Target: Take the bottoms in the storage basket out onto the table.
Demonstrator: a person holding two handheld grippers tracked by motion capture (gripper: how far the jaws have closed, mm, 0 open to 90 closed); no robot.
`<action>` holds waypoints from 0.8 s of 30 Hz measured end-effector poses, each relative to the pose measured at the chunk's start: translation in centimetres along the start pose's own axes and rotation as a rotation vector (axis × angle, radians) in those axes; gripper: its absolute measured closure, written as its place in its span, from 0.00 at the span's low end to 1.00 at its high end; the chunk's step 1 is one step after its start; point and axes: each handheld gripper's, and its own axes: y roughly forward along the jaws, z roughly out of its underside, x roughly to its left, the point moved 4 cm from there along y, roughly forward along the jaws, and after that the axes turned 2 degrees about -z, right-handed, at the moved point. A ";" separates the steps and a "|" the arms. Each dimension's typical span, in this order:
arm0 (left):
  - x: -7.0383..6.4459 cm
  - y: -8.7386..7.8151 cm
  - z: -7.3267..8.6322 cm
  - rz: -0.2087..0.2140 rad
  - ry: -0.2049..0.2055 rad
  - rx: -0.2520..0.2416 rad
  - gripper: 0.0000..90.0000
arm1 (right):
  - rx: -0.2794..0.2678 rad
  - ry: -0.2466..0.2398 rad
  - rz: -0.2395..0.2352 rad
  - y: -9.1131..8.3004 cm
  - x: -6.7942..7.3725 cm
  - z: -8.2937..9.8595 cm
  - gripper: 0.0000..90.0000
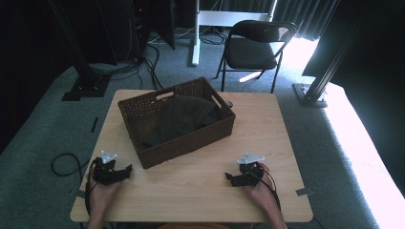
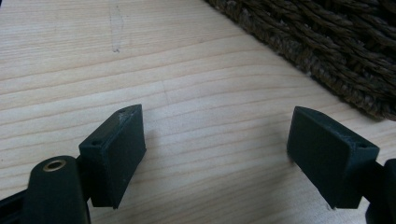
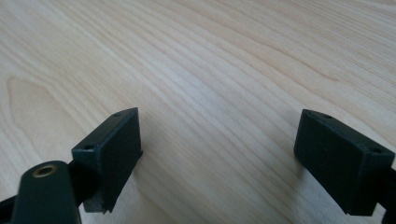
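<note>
A brown wicker basket (image 1: 143, 114) stands on the wooden table (image 1: 267, 129), turned at an angle, with a dark cloth (image 1: 184, 117) lying inside it. My left gripper (image 1: 126, 170) rests near the table's front left, just in front of the basket's near corner, jaws wide open over bare wood. In the left gripper view the basket's woven wall (image 2: 336, 51) is at the upper right, apart from the left gripper (image 2: 217, 149). My right gripper (image 1: 229, 178) lies at the front right, open, with only table wood between its jaws (image 3: 217, 154).
A black folding chair (image 1: 255, 47) stands on the carpet beyond the table. Black metal stands rise at the far left (image 1: 83, 71) and far right (image 1: 320, 81). A cable loop (image 1: 64, 164) lies on the floor to the left. Bright light falls on the floor at the right.
</note>
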 end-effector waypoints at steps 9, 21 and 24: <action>-0.1 -0.9 -0.5 0.043 0.014 0.007 0.29 | 0.017 -0.038 -0.034 -1.1 -1.1 0.8 0.21; 0.3 -2.4 -1.4 0.074 0.020 -0.032 0.29 | -0.012 -0.039 -0.037 -2.3 -2.2 2.3 0.21; 0.4 -2.8 -1.8 0.107 0.014 -0.047 0.29 | -0.017 -0.039 -0.035 -2.4 -2.3 2.4 0.21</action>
